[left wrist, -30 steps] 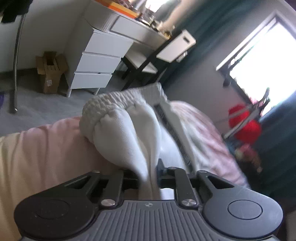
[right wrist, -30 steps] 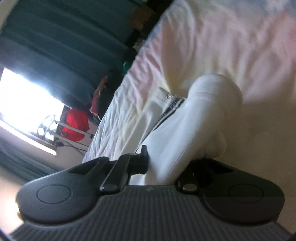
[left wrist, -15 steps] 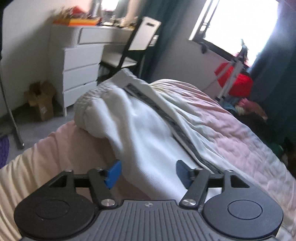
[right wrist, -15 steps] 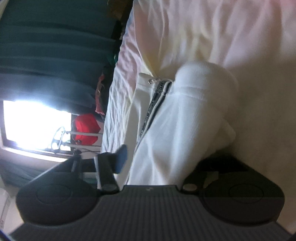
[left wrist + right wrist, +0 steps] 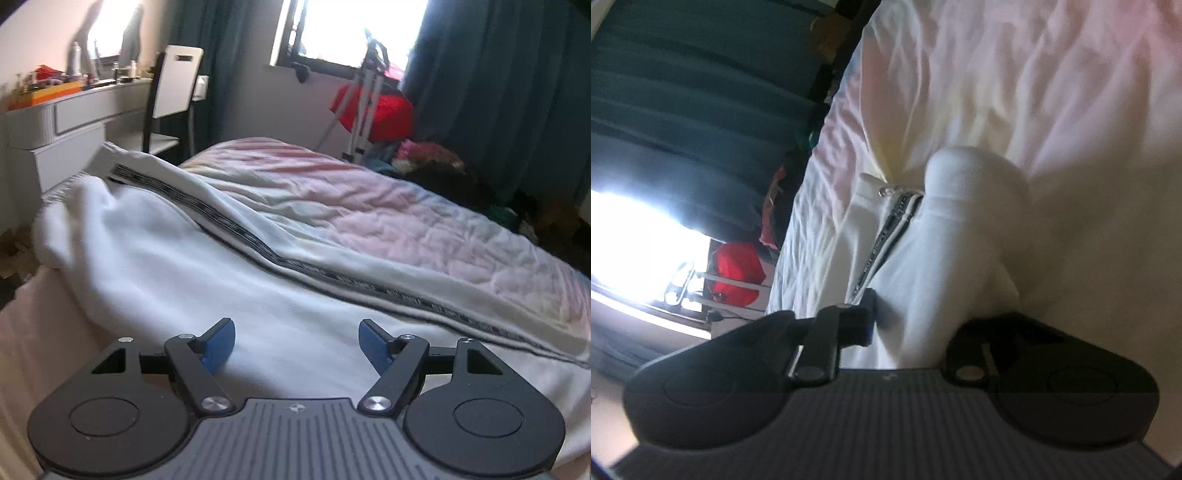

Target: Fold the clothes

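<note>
The white garment lies stretched along the bed, its dark zipper strip running away toward the window, laid flat so a fold can be made across it. The left gripper hovers just above the cloth at the garment's near end, its blue pads spread wide with nothing between them, probably so the fabric can settle. In the right wrist view, the right gripper straddles a bunched part of the garment; one blue pad shows beside the zipper strip, the other finger is hidden by cloth, so I cannot tell whether it grips.

A second ago the left gripper pinched a raised bundle of cloth; half a second ago it had already let go, and now the garment lies flatter.
</note>
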`<state>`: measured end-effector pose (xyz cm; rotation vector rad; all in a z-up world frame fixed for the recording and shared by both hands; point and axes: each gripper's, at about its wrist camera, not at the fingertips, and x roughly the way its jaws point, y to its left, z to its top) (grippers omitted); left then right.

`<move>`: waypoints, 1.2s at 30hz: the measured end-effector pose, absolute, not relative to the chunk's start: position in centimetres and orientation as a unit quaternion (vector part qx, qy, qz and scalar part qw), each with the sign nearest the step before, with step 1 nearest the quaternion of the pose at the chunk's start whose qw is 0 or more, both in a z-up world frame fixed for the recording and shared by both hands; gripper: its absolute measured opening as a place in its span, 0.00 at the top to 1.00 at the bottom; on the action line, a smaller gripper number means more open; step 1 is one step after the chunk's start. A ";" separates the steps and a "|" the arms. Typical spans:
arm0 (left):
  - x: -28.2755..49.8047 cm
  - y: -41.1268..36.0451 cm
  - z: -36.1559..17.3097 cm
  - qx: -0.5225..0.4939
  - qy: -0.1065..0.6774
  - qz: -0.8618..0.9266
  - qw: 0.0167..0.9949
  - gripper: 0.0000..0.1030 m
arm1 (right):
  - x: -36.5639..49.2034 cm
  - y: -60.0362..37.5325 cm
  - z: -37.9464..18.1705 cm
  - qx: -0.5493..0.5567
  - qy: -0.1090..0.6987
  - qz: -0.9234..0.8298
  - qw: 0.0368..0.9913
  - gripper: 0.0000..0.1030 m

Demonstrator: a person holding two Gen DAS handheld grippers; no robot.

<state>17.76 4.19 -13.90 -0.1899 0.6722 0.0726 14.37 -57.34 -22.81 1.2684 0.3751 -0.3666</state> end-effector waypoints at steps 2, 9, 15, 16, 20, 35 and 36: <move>18.1 3.4 -14.5 -0.075 0.334 0.027 0.939 0.26 | 14.5 -57.0 -22.3 0.567 0.174 -0.176 0.785 0.82; 19.7 0.9 -17.4 0.000 0.377 0.009 0.926 0.22 | 15.7 -54.2 -18.4 0.450 0.158 -0.194 0.857 0.84; 19.8 1.0 -17.7 0.005 0.381 0.000 0.925 0.21 | 16.4 -49.3 -13.4 0.293 0.112 -0.190 0.930 0.84; 19.8 1.1 -17.5 -0.001 0.379 -0.004 0.925 0.21 | 16.2 -48.0 -12.2 0.264 0.090 -0.184 0.943 0.85; 19.7 1.4 -16.6 -0.008 0.367 -0.005 0.930 0.21 | 16.1 -43.1 -8.3 0.179 0.043 -0.160 0.970 0.86; 20.0 5.8 -12.9 -0.061 0.296 0.003 0.953 0.21 | 17.0 -19.8 -8.7 -0.142 0.044 -0.004 0.989 0.87; 20.0 6.2 -12.7 -0.066 0.292 0.006 0.954 0.21 | 16.9 -18.4 -9.7 -0.157 0.051 0.011 0.986 0.87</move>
